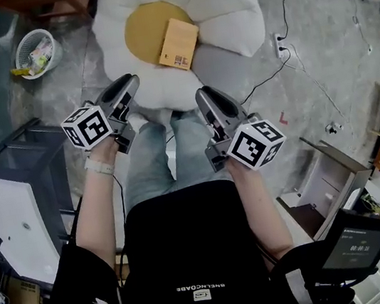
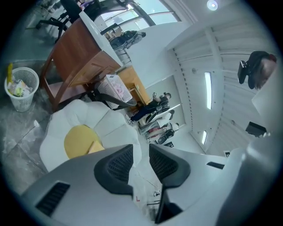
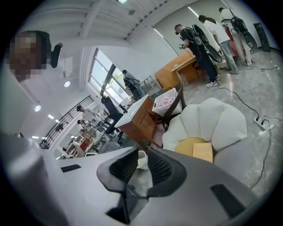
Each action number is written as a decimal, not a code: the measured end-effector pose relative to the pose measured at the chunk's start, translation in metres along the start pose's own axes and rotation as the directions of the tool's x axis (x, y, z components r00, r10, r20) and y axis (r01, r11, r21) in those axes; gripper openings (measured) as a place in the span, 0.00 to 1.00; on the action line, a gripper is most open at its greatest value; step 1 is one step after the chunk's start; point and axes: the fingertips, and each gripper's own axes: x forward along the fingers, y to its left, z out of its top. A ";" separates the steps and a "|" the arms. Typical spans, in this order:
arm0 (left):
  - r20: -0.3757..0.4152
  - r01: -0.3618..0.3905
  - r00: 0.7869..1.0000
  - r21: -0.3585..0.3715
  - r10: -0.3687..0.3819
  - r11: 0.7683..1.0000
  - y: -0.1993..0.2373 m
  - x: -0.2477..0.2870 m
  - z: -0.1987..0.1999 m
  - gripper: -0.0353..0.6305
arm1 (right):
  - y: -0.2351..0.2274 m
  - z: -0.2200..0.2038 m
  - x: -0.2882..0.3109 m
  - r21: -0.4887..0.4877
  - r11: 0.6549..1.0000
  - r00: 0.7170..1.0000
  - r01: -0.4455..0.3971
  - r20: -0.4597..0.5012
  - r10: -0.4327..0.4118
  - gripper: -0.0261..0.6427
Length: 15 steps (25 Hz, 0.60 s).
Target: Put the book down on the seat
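Since the book (image 1: 178, 43) rests on the seat (image 1: 223, 5) at the 3 o'clock edge of its yellow centre, a nudge to that soft seat could slide it off. The left gripper (image 1: 129, 83) and right gripper (image 1: 203, 97), at 6 o'clock from it, hold nothing, jaws partly apart.
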 end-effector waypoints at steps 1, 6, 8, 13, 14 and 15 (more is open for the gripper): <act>0.014 0.008 1.000 0.004 -0.008 1.000 -0.006 -0.006 0.003 0.23 | 0.004 -0.002 0.000 -0.004 1.000 1.000 -0.006 0.001 0.006 0.17; 0.083 0.041 0.996 0.030 -0.044 0.999 -0.048 -0.038 0.024 0.16 | 0.030 0.000 -0.002 -0.035 0.999 0.999 -0.042 -0.002 0.041 0.17; 0.099 0.037 0.994 0.037 -0.041 0.999 -0.061 -0.049 0.030 0.14 | 0.042 0.004 -0.004 -0.042 0.998 0.998 -0.056 -0.005 0.056 0.17; 0.122 0.049 0.991 0.063 -0.056 0.997 -0.088 -0.073 0.043 0.09 | 0.075 0.014 -0.003 -0.085 0.991 0.995 -0.104 -0.017 0.103 0.17; 0.126 0.049 0.990 0.071 -0.058 0.996 -0.097 -0.079 0.042 0.09 | 0.081 0.016 -0.007 -0.094 0.989 0.993 -0.114 -0.020 0.113 0.17; 0.131 0.049 0.990 0.080 -0.059 0.996 -0.106 -0.084 0.041 0.09 | 0.088 0.017 -0.011 -0.103 0.987 0.992 -0.124 -0.022 0.122 0.17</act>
